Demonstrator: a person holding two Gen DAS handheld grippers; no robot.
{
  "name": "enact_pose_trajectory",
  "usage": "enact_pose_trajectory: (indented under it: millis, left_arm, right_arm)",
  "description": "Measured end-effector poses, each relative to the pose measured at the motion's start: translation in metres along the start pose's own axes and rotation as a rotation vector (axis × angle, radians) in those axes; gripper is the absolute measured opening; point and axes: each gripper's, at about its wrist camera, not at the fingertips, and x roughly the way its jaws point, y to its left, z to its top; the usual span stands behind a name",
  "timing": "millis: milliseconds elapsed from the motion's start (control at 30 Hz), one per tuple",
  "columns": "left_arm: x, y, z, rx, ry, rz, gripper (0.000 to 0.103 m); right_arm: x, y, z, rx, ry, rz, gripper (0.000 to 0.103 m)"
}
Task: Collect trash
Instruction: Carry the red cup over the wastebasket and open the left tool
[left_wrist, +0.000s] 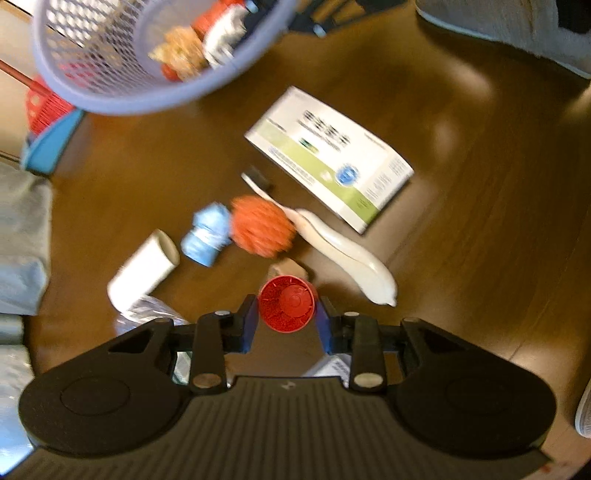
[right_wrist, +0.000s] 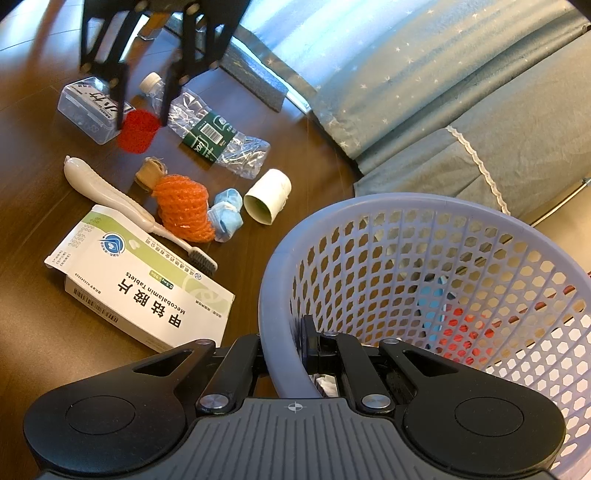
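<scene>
Gripping one red cup, left gripper; right gripper clamped on one mesh basket.

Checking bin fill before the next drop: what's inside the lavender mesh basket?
Inside the mesh basket: a tan crumpled piece, something white and a red-orange item. All are blurred; whatever lies beneath them is covered.

A dark wooden floor is seen under everything. A teal curtain patterned with small white stars is draped along one side, and a lace trim is stitched along a fold. A red broom and a blue dustpan are glimpsed, blurred, at the floor's edge.
</scene>
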Motion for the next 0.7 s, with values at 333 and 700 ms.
enact_pose_trajectory:
  millis: [333,700]
  left_arm:
    - [-0.050,0.016,0.037,0.003,-0.126,0.122,0.029]
    - [-0.071,0.030,0.113,0.117,-0.282,0.252,0.029]
  right_arm:
    - [0.000,0.000,0.000,0.001,0.001,0.000,0.001]
    - [-0.001,0.000,0.000,0.002,0.003,-0.001,0.001]
